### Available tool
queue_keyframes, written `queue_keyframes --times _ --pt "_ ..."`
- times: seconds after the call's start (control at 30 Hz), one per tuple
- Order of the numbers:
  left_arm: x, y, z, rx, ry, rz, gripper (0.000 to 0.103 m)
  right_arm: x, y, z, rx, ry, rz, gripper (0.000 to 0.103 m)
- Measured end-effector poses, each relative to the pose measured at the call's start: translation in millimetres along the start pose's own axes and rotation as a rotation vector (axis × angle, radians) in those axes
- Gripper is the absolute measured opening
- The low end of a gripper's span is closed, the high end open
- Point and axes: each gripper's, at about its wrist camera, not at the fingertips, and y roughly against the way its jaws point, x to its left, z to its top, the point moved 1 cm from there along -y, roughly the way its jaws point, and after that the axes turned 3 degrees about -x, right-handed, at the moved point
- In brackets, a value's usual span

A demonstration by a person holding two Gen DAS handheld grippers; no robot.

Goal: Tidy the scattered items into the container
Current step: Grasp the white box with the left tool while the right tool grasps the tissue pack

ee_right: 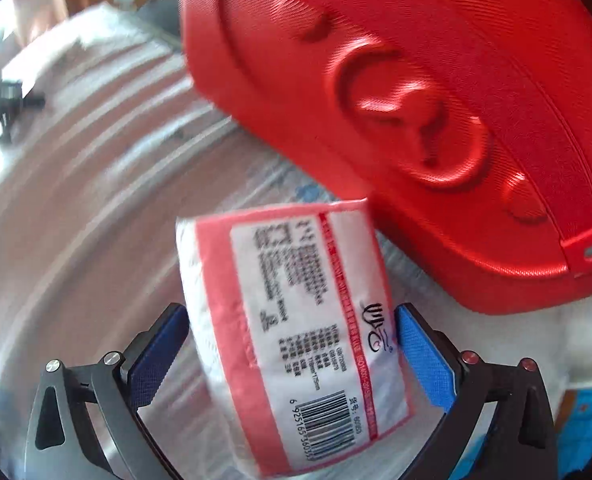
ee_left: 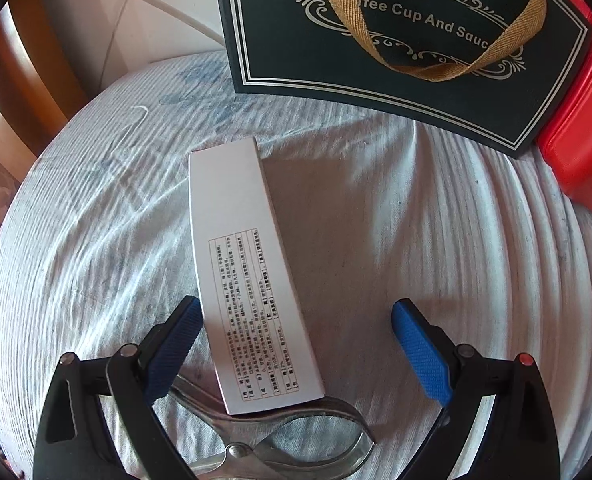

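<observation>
White ribbed cloth [ee_left: 435, 240] covers the round table, wrinkled, biggest thing in both views. On it at the far side, left wrist view: dark green cardboard gift box [ee_left: 395, 40] with white ornate border, "Coffee Cup And Sauc..." lettering, gold woven ribbon handle [ee_left: 447, 68] lying across its face. Red textured plastic case [ee_right: 395, 100] sits just beside the green box's right edge; in the right wrist view it fills the upper right, moulded round recess on its face, small latch tab at the lower right corner.

Long white rectangular carton [ee_left: 240, 272] with a printed text table lies flat on the cloth, near end overlapping a silver metal spring clamp [ee_left: 272, 436]. Left gripper [ee_left: 296, 352]: blue-padded fingers spread wide, carton between them, left pad touching or just beside the carton's edge, right pad well apart from it. Not clamped.

Right gripper [ee_right: 292, 356]: closed on a pink-and-white wrapped tissue pack [ee_right: 292, 332], barcode label up, both pads against its sides. Pack is held tilted, just in front of the red case, above the cloth. View is motion-blurred.
</observation>
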Motion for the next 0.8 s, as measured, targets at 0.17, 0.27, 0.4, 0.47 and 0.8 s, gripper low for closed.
queue_keyframes --times 0.17,0.27,0.4,0.47,0.8 --pt "-1.0 6.5 1.8 -0.038 0.013 0.006 0.064 3.2 -0.6 -0.7 0.041 -0.073 -0.043 0.098" --pt "-1.0 12.7 -1.3 -0.04 -0.003 0.005 0.044 9.5 6.8 -3.1 0.036 -0.086 -0.073 0.094" --pt "5.2 25.0 -10.1 -0.06 -0.001 -0.035 0.042 23.0 19.8 -12.4 0.01 -0.127 -0.118 0.088" --pt "6.5 35.6 -14.8 -0.071 0.0 -0.049 0.042 33.0 28.7 -19.7 0.0 -0.136 -0.125 0.086" --pt "-6.7 92.6 -57.2 -0.06 -0.013 -0.104 0.042 79.9 91.0 -84.3 0.013 -0.327 -0.044 0.083"
